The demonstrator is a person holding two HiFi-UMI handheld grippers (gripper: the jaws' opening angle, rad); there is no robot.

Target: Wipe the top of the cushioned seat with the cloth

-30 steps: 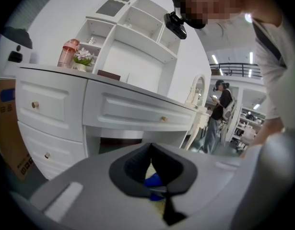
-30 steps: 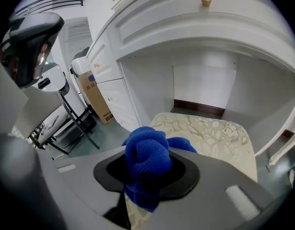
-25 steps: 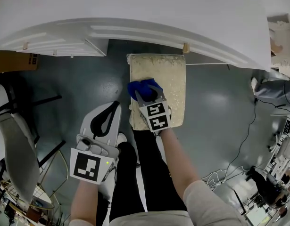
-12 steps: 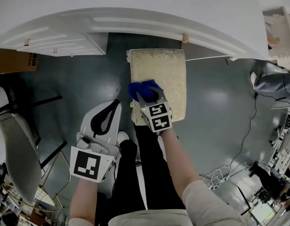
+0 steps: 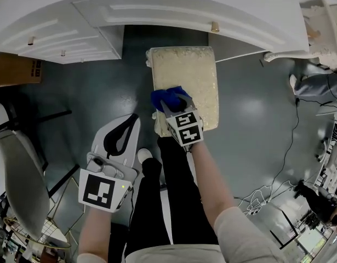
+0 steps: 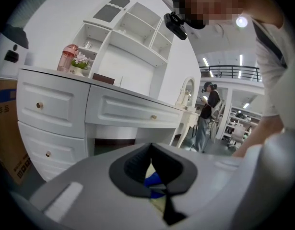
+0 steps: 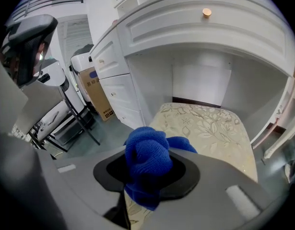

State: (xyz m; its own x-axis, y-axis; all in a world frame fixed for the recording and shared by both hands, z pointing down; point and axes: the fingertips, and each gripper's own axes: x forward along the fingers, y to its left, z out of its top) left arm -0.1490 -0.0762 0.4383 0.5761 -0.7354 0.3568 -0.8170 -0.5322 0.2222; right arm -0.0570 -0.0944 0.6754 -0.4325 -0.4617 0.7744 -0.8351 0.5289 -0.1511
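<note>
Item 1: my right gripper, clamped on the bunched blue knitted cloth and pressing it to the near-left part of the cream floral cushioned seat, ready for wiping.
Item 2: my left gripper, jaws together and empty, held aside over the floor, I judge to keep clear.

**Right tool forward, left tool held low**

The right tool reaches ahead on an outstretched forearm, with its jaws clamped on the blue cloth. The left tool sits lower, beside the legs. It points forward, and its jaws are closed together with nothing between them.
</note>
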